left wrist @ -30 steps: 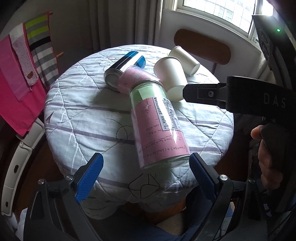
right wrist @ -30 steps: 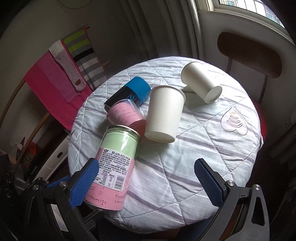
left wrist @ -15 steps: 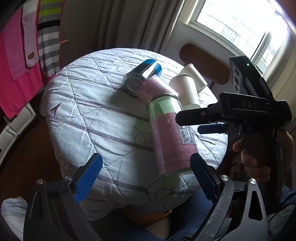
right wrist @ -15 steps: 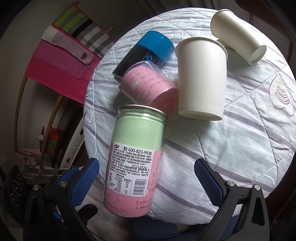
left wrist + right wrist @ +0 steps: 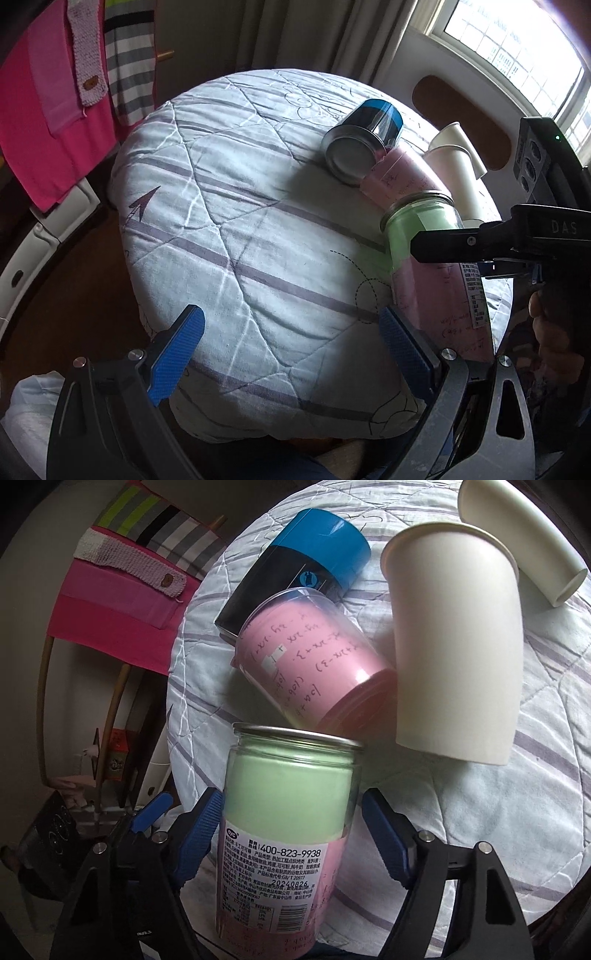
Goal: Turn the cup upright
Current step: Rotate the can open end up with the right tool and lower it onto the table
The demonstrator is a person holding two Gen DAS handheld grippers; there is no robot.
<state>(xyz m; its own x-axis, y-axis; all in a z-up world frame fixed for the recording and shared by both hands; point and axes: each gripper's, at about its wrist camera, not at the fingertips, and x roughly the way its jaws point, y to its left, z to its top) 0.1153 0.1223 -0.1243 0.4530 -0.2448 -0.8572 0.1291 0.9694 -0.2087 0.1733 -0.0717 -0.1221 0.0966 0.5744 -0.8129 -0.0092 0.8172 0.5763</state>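
A clear jar with green and pink paper inside [image 5: 284, 830] lies on its side at the near edge of the quilted round table [image 5: 229, 236]. My right gripper [image 5: 291, 834] straddles the jar, its blue pads on both flanks, the left pad touching and a narrow gap at the right. The jar also shows in the left wrist view [image 5: 432, 258], partly behind the right gripper's black finger. My left gripper [image 5: 291, 354] is open and empty above the table's near edge, to the left of the jar.
A pink-lined clear cup [image 5: 314, 657], a blue-and-black can [image 5: 295, 576] and two white paper cups [image 5: 458, 653] [image 5: 517, 542] lie on their sides beyond the jar. Pink and striped cloths [image 5: 55, 92] hang at the left. A chair [image 5: 458, 118] stands behind the table.
My right gripper has moved down and forward onto the jar and its jaws have narrowed around it. My left gripper has swung away to the left, off the jar.
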